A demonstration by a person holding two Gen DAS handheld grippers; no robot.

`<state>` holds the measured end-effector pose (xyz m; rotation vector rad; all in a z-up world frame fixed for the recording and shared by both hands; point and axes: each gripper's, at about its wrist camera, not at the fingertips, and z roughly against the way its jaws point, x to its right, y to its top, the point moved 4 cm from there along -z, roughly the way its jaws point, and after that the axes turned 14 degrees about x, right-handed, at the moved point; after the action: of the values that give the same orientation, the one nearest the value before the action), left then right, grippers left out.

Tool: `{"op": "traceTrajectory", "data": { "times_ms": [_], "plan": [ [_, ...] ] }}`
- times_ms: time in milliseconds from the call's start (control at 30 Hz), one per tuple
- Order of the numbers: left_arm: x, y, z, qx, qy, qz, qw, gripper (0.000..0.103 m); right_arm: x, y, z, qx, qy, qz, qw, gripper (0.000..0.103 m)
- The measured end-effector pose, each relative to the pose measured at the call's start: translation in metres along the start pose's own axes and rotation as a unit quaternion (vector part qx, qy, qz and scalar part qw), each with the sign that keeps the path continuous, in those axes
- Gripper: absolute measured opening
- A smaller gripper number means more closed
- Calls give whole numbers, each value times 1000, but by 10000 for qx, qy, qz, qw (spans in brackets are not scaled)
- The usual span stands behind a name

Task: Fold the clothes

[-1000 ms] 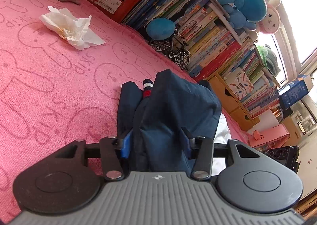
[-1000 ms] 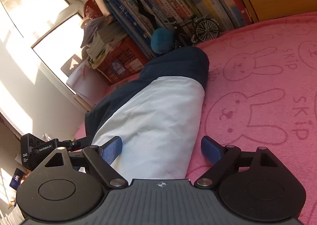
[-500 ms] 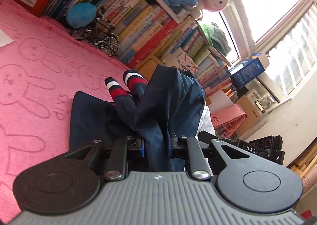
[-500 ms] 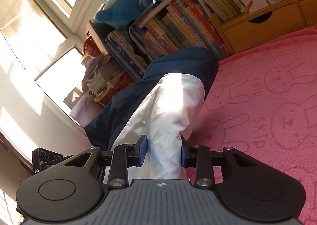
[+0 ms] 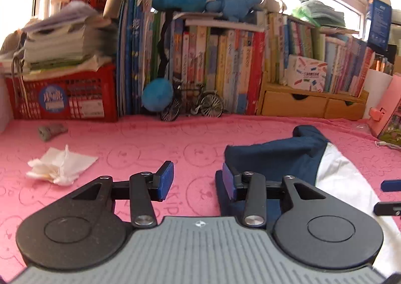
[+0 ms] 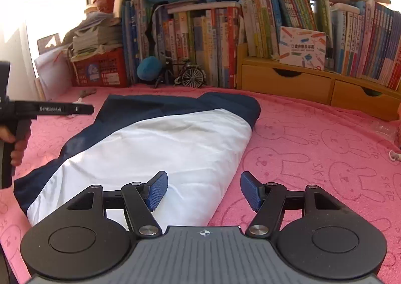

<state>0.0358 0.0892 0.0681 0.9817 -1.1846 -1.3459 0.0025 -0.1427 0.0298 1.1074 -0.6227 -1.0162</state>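
**Both grippers open over a navy-and-white garment lying on the pink blanket**

Starting at my far left, around nine o'clock in the left wrist view, a crumpled tissue (image 5: 60,167) sits on the pink bunny blanket (image 5: 140,143), well apart from the clothing. It looks like stray clutter, clear of my working area.

My left gripper (image 5: 198,180) has its jaws spread wide with nothing between them. Only bare blanket shows in the gap. Its right-hand pad sits at the near left edge of the garment (image 5: 273,158), which spreads toward three o'clock. I judge I hold it there because that edge is the handiest place to pinch or press.

Across in the right wrist view, the garment lies in a long band running from seven o'clock toward one o'clock, a white panel on top and navy cloth bordering its left and far sides. It rests flat enough that I read it as folded over at least once. Whether more folds are wanted I cannot settle from here.

My right gripper (image 6: 204,191) is also spread apart and empty, hovering at six o'clock over the near right border of the white panel, one pad above cloth and the other above blanket. That straddle would suit either smoothing the edge or taking it up.
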Motion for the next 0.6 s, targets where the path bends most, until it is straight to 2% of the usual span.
{"op": "traceTrajectory", "data": {
  "times_ms": [33,233,267,367,400,467,500,600],
  "plan": [
    [12,4,7,74,-279,-17,9996,40,-7,-3,-1,-38,103,30,9999,65],
    [36,-44,1,-358,-655,-468,9961,44,-35,-10,-9,-55,227,409,9989,70],
    [40,-52,0,-433,-712,-545,9950,49,-35,-10,-8,-38,274,416,9988,71],
    [41,-61,0,-525,-722,-637,9940,57,-19,-8,-2,58,512,21,9987,71],
    [41,-59,1,-557,-705,-716,9934,57,-10,-7,-1,70,517,-166,9985,71],
    [42,-54,2,-628,-675,-896,9917,64,12,-3,-5,193,436,-610,9970,71],
    [40,-51,2,-646,-517,-1060,9909,64,24,0,-7,265,385,-839,9954,71],
    [14,-43,-4,-727,345,-1320,9880,63,61,7,-28,465,311,-1717,9836,71]
  ]
}}
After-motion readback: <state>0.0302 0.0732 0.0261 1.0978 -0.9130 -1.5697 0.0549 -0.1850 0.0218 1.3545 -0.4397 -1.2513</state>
